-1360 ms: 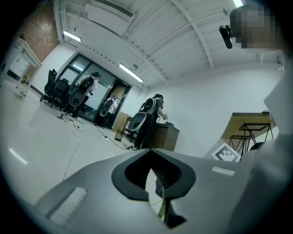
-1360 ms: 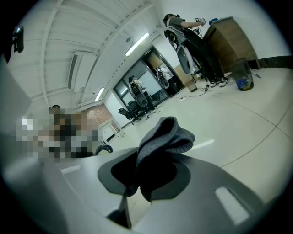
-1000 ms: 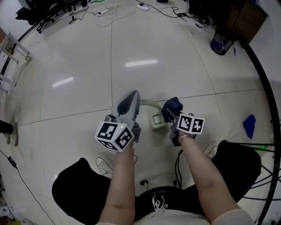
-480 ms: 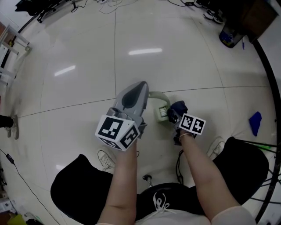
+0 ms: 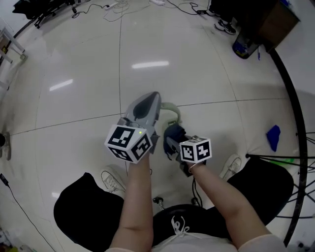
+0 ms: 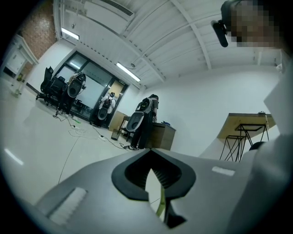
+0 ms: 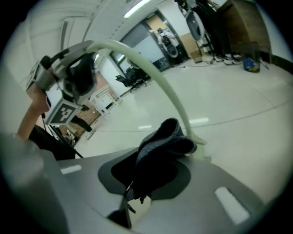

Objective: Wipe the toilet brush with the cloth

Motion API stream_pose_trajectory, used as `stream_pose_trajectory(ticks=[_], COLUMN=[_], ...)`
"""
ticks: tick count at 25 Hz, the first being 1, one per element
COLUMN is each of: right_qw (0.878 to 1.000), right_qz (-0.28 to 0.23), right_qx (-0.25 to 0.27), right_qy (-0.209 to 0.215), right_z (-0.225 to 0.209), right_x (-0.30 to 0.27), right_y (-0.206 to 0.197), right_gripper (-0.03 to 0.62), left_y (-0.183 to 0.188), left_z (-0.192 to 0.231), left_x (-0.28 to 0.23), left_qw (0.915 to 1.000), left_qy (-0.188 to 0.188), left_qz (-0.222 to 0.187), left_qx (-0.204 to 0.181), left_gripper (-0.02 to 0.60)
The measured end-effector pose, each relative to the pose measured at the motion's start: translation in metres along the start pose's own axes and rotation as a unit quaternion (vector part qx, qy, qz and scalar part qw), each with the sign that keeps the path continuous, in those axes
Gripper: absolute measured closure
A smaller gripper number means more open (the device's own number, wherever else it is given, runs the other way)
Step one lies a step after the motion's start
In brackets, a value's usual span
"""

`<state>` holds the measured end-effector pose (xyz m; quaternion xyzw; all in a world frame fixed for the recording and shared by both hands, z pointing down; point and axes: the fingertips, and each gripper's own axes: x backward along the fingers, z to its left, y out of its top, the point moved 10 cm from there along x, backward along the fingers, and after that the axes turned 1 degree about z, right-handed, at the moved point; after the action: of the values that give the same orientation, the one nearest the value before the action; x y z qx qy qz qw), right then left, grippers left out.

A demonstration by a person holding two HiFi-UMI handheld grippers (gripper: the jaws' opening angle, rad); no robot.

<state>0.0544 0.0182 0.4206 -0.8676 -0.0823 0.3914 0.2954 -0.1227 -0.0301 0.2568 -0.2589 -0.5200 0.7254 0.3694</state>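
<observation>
Left gripper [image 5: 151, 102] clamped on pale-green brush [image 5: 171, 109] handle (green sliver shows between jaws). Handle arcs from its tip toward 4 o'clock. Right gripper [image 5: 176, 143] pinches dark cloth [image 7: 165, 141]; cloth touches handle's lower end, at 4 o'clock from left gripper.

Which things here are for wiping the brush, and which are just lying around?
For the job:
toilet brush, held in the left gripper
cloth, held in the right gripper

Just lying about:
blue scrap
cables
blue container
</observation>
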Motion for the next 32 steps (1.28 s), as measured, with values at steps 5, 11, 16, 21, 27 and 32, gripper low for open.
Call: stream_pose_trajectory(ticks=[5,11,16,21,27,32], right_qw=[0.970,0.939,0.964,0.977,0.992,0.992], right_qz=[-0.058,-0.070,-0.092,-0.098,-0.118,-0.118], right_qx=[0.235,0.337,0.247,0.185,0.041,-0.048], right_qy=[0.009,-0.023,-0.024,-0.034,-0.027,-0.026], right_z=[0.076,0.100,0.081,0.059,0.021,-0.009], right_x=[0.022,0.047,0.055,0.055,0.049,0.036], right_y=[0.051,0.086,0.091,0.084,0.071,0.052], right_gripper=[0.520,0.520,0.520,0.520,0.520,0.520], left_y=[0.001,0.000,0.002,0.002,0.003,0.003], left_z=[-0.006,-0.012,-0.012,-0.014,-0.017,-0.018], left_x=[0.000,0.002,0.005,0.006,0.008,0.008], left_qw=[0.9997,0.9991,0.9994,0.9982,0.9982,0.9985], left_qy=[-0.016,-0.021,-0.016,-0.017,-0.017,-0.015], left_qz=[0.020,0.033,0.026,0.038,0.036,0.032], left_qx=[-0.004,-0.017,-0.017,-0.043,-0.046,-0.041], left_gripper=[0.575,0.575,0.575,0.575,0.575,0.575])
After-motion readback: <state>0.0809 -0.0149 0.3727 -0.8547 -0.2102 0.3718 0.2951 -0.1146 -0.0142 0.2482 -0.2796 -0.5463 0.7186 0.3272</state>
